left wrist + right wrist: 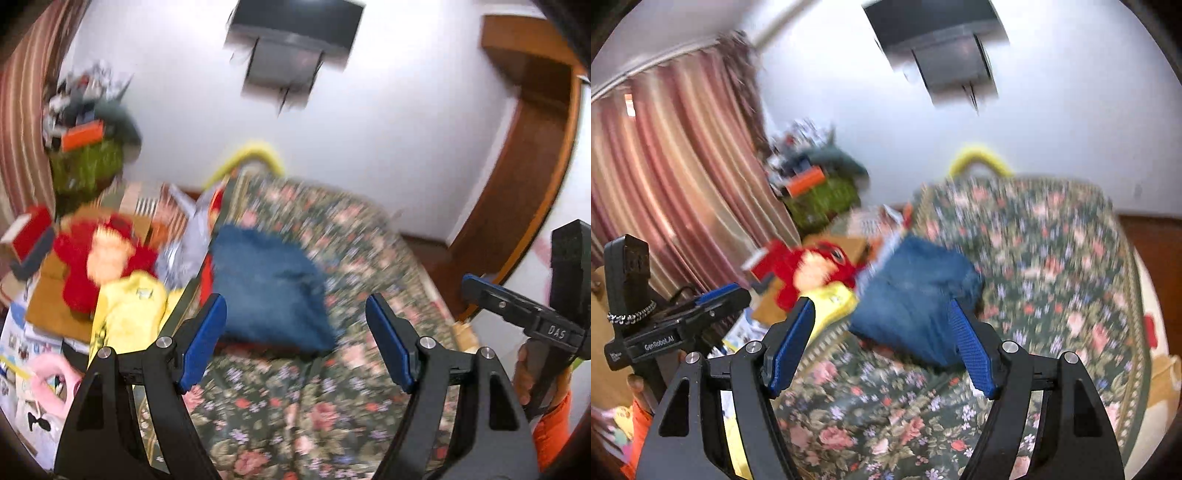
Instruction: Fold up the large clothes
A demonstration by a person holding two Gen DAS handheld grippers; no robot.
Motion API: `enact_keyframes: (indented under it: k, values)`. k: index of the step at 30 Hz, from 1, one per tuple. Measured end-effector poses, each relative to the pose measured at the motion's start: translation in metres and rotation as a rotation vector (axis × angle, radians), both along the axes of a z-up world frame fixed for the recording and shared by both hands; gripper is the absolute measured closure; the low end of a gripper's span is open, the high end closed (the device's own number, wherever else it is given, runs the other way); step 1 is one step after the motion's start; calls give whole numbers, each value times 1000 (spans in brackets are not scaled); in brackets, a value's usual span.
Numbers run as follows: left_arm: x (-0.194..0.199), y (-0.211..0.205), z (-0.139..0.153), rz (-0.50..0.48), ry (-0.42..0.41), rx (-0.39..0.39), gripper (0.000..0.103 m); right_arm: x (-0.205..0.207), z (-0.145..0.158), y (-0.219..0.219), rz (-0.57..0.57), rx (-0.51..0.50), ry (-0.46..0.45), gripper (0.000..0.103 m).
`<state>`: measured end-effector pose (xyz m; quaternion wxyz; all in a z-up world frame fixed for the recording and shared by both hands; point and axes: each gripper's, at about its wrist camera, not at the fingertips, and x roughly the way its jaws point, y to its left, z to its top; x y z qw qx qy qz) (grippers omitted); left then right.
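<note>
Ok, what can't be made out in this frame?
- Blue garment: motion blur in both views; type and fold state unclear.
- Its near edge: hidden behind the right gripper's fingers in the right view.
- Clutter beside the bed: blurred, cut by the left view's edge.
- Left gripper: open, empty.

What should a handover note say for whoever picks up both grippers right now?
Left gripper: open, empty, raised above the bed.
Right gripper: open, empty, also raised.
Blue garment: lies as a compact bundle on the floral bedspread, near its left edge, touching neither gripper. The frames are blurred, so I cannot tell how neatly it is folded.
Left: check the fold, redo if loose.
</note>
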<state>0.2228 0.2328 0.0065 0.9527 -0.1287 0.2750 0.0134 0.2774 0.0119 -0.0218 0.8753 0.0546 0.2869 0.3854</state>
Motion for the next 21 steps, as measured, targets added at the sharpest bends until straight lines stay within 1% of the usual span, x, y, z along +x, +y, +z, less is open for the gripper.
enact_keyframes:
  k: [2,3,5,7,9,11,14,16,17,18,19,21]
  values:
    - [-23,-15,16,-4,-72,21,26,-24,13,-8,2,31,-73,32]
    - [-36,-24,24,1,-113,43,26,-40,21,-15,-4,54,-126,32]
    - [-63,-44,37,35,-204,125,26,-62,29,-22,-27,91,-197,32]
    - [-82,-59,45,70,-268,177,26,-87,37,-29,-55,120,-275,32]
    - [-99,-71,49,89,-319,194,26,-104,41,-33,-74,136,-331,32]
    - [-115,-81,50,96,-365,190,26,-115,42,-35,-89,142,-366,32]
    - [-132,-92,45,139,-414,237,26,-127,41,-35,-115,144,-409,32]
    - [-139,-96,41,156,-434,245,23,-128,38,-35,-146,142,-424,31]
    - [-142,-95,39,163,-446,226,17,-127,38,-33,-153,133,-426,29]
    - [-144,-94,38,170,-452,211,15,-126,37,-31,-154,124,-425,23]
    - [-147,-92,36,180,-459,197,14,-127,36,-31,-154,121,-421,20]
    - [-149,-91,31,194,-460,200,13,-129,35,-29,-158,112,-418,12]
